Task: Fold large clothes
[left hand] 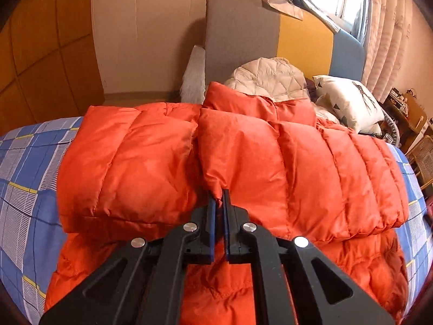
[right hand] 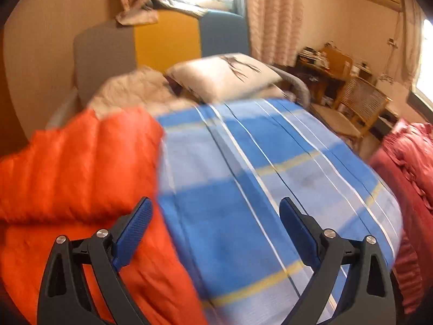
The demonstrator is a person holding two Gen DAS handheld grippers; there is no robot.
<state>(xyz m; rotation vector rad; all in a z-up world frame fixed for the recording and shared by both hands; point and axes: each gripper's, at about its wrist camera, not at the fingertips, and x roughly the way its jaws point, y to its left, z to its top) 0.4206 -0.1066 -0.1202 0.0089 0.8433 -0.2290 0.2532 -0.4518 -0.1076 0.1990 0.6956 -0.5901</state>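
- On the bed (left hand: 24,168), across its blue checked cover, lay the orange down jacket (left hand: 297,168), spread wide, with both sleeves folded in over the chest so that they met near the middle
- At the cuff of the right-hand sleeve (left hand: 238,157) as that camera saw it, the left hand-held gripper (left hand: 219,199) was nipped nearly shut on a small tuck of the orange fabric, the jaws almost together
- Off the jacket's side edge, the right hand-held gripper (right hand: 216,216) hung above the bare cover with its jaws spread wide and nothing between them; the view there was blurred
- Behind the jacket, by the headboard (left hand: 243,35), sat a cream quilted garment (left hand: 268,78) and a patterned pillow (left hand: 349,100), well clear of the fold
- To my eye the jacket would handle light and very soft, puffy with trapped air, so a fold would likely spring back unless pressed flat
- Its shell looked smooth and probably slippery, so a thin pinch could slide out; a stitched seam, cuff or hem would give the surest hold
- For the next fold I would judge the bottom hem, taken at both corners, the best place to grip
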